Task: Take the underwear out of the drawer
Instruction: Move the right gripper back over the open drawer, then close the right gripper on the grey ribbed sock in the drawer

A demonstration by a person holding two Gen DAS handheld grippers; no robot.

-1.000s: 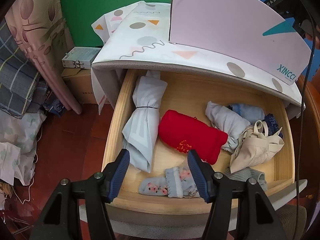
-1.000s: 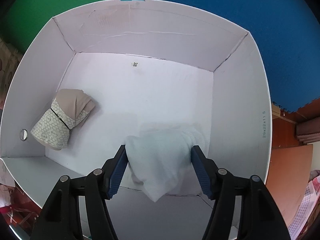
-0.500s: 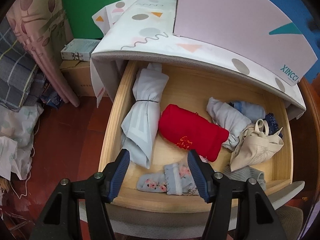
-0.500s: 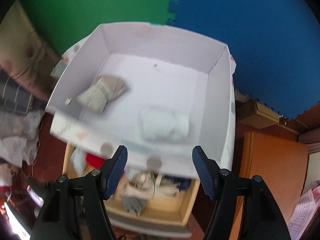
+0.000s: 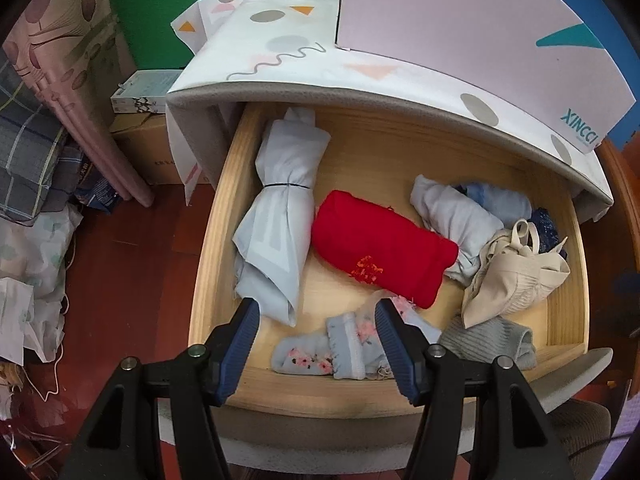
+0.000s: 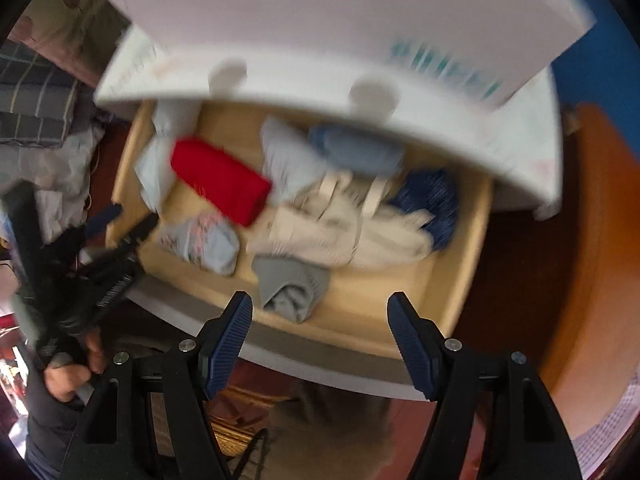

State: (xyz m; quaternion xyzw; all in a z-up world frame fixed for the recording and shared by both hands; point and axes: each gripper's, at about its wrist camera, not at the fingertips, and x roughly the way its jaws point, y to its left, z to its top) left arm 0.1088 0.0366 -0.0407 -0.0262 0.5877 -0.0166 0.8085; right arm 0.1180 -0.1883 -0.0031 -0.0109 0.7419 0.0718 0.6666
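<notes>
- Left wrist view: the left gripper [image 5: 316,312] hangs over the front edge of the open drawer [image 5: 208,240], tilted steeply down, its jaws apart with nothing pressed between them.
- Directly below and between the blue fingers [image 5: 246,322] lies the floral underwear [image 5: 328,350], flat against the drawer's front wall, its long axis running left to right across the gap.
- Just beyond it sits the red roll [image 5: 380,248], angled from upper left to lower right. The tied pale blue bundle [image 5: 280,216] lies lengthwise along the left side, and the cream bra [image 5: 516,276] and grey piece [image 5: 492,340] fill the right corner.
- The white box [image 5: 480,40] stands on the cabinet top above the drawer.
- Right wrist view: the picture is blurred. The right gripper [image 6: 320,316] points straight down over the drawer's front rim, empty, jaws standing wide.
- The grey piece [image 6: 290,284] lies just ahead of its tips, slightly toward its left finger. The floral underwear [image 6: 204,240] lies further left, close to the left gripper [image 6: 120,220], which a hand [image 6: 76,372] holds at the drawer's left front corner.
- I judge the left hand nearer the floral piece and the right nearer the grey one; either needs a short drop.
</notes>
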